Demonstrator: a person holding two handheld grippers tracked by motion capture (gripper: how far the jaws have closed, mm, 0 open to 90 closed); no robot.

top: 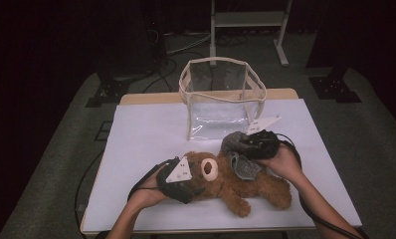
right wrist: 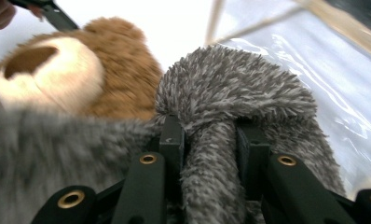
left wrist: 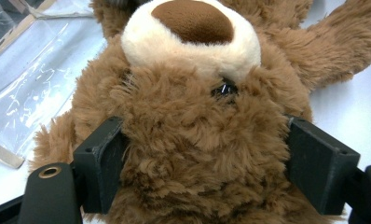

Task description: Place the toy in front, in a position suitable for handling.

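Your left gripper [left wrist: 202, 158] has its jaws spread about halfway, both pads pressed into the bear's [left wrist: 193, 116] head, one at each side; its cream muzzle lies just beyond the tips. Your right gripper [right wrist: 207, 140] is nearly closed, pinching a fold of grey fuzzy cloth [right wrist: 235, 88], which bunches up over and past the jaws. Beyond that bunch stands the clear bag [top: 221, 94]; beside the jaws lies the bear on the table [top: 136, 129].
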